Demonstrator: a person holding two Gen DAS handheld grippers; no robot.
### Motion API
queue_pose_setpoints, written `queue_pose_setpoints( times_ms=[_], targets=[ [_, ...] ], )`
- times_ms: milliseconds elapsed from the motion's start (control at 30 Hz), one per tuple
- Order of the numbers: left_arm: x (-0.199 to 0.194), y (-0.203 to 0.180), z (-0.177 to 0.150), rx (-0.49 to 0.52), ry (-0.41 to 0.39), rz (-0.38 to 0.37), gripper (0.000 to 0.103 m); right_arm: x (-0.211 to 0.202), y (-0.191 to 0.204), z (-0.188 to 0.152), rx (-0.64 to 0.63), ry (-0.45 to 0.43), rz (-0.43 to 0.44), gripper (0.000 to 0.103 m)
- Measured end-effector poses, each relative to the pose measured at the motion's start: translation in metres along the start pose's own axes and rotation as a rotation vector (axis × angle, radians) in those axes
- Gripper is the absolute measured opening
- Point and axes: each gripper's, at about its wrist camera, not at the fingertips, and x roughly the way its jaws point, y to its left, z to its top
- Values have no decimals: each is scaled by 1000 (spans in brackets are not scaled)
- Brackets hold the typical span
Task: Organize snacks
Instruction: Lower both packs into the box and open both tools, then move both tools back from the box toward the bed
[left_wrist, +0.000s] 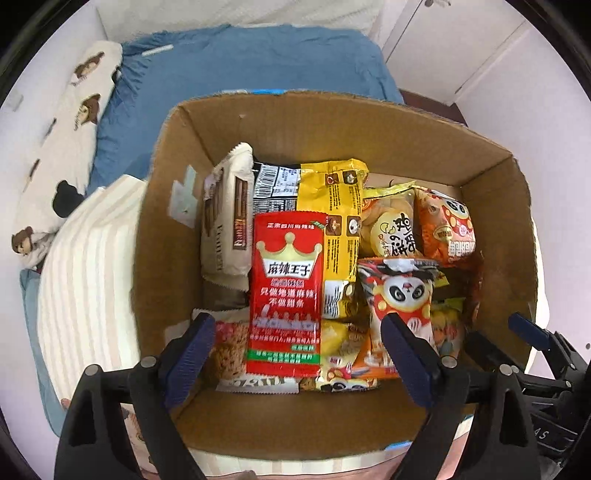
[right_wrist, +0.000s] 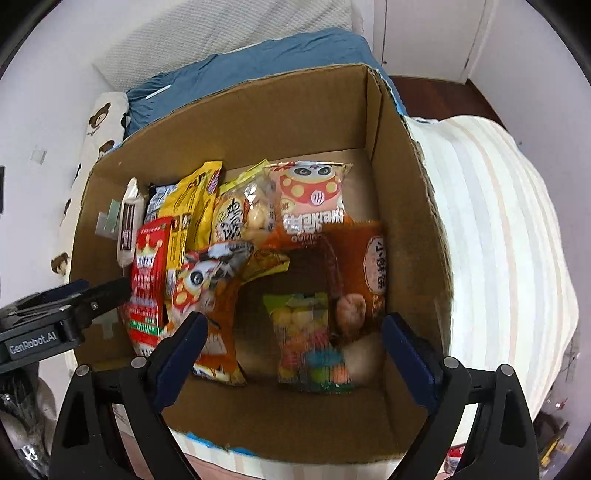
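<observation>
An open cardboard box holds several snack packs. In the left wrist view a red crown packet lies on top, beside a yellow pack, a white wafer pack and panda-print bags. My left gripper is open and empty above the box's near side. In the right wrist view a clear bag of coloured candy and a brown bag lie at the right. My right gripper is open and empty above them.
The box rests on a bed with a striped cream blanket, a blue duvet and a bear-print pillow. The other gripper shows at each view's edge. White walls and cupboards stand behind.
</observation>
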Motion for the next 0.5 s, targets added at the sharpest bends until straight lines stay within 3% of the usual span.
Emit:
queue_pose_setpoints(
  times_ms=[167,500],
  targets=[
    [-26,1,-25,13,-96,37,91,-17,5,-21,-28,-43,-31,98],
    [-87,3,-85,20,-275,68,91,-80,14,-74,-46,-211,-30,98]
  ],
)
